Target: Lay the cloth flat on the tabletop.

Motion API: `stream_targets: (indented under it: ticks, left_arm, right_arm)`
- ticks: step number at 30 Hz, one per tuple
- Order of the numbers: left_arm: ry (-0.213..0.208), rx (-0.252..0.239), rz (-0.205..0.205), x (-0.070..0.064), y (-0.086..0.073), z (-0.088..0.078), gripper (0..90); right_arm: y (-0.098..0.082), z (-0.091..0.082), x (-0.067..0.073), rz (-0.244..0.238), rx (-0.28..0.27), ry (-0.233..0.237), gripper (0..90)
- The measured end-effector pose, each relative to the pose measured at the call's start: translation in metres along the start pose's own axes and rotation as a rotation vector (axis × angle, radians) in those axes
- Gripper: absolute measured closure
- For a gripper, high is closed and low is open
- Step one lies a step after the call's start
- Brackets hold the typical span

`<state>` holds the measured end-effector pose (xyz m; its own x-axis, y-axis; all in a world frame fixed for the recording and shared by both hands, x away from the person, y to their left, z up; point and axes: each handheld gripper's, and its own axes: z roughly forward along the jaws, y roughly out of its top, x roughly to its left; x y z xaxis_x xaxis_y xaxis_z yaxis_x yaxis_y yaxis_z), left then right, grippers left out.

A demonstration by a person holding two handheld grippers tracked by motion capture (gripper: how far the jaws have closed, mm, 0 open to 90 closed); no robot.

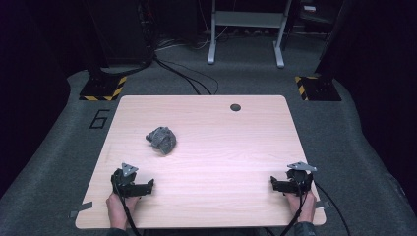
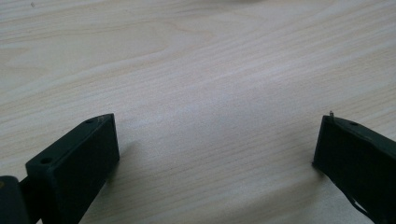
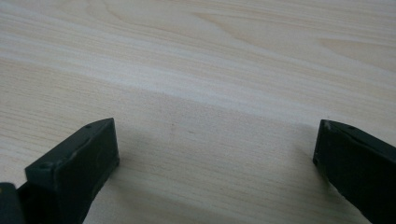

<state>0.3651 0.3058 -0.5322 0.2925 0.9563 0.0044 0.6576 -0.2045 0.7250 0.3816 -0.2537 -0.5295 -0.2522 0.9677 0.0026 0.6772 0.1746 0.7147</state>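
**Here, 2 open claws and 1 grey bundle**

Here we see a crumpled grey cloth (image 1: 161, 139) lying on the pale wooden tabletop (image 1: 231, 147), left of centre, at about 10 o'clock from the middle of the board. It touches nothing else. The left claw (image 1: 147, 186) rests at roughly 7 o'clock, near the front edge, with the cloth well apart from it toward 1 o'clock. The right claw (image 1: 275, 184) sits at about 5 o'clock, far from the cloth. In the left gripper view we find the left claw (image 2: 215, 140) spread wide with bare wood between its jaws; the right gripper view shows the right claw (image 3: 215, 144) equally wide and empty. A dark round hole (image 1: 235, 107) marks the tabletop at 12 o'clock.
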Motion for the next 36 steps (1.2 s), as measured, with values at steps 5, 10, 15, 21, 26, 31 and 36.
stream_targets:
  ticks: [5, 10, 15, 21, 26, 31, 36]
  left_arm:
    - [-0.002, 0.000, 0.002, 0.000, 0.000, 0.000, 0.0]
    - [-0.003, 0.000, 0.002, 0.000, 0.000, 0.000, 0.0]
    - [-0.003, 0.001, -0.002, -0.001, 0.000, 0.000, 0.0]
    - [-0.030, -0.028, -0.028, 0.003, -0.001, -0.002, 0.0]
    - [-0.075, -0.037, -0.074, 0.007, 0.002, -0.002, 0.0]
    - [-0.086, -0.033, -0.066, 0.006, 0.011, -0.003, 0.0]
    - [-0.114, -0.029, -0.054, 0.006, 0.024, -0.002, 0.1]
  right_arm:
    - [0.000, 0.000, 0.000, 0.005, -0.001, 0.002, 0.0]
    - [0.002, 0.003, -0.001, -0.009, -0.005, 0.014, 0.0]
    - [0.005, 0.006, -0.002, -0.022, -0.001, 0.030, 0.0]
    - [0.005, 0.006, -0.001, -0.021, -0.001, 0.030, 0.0]
    - [0.006, 0.007, -0.002, -0.027, -0.010, 0.033, 0.0]
    - [0.006, 0.006, -0.002, -0.028, -0.009, 0.033, 0.0]
    - [0.006, 0.006, -0.001, -0.027, -0.011, 0.030, 0.1]
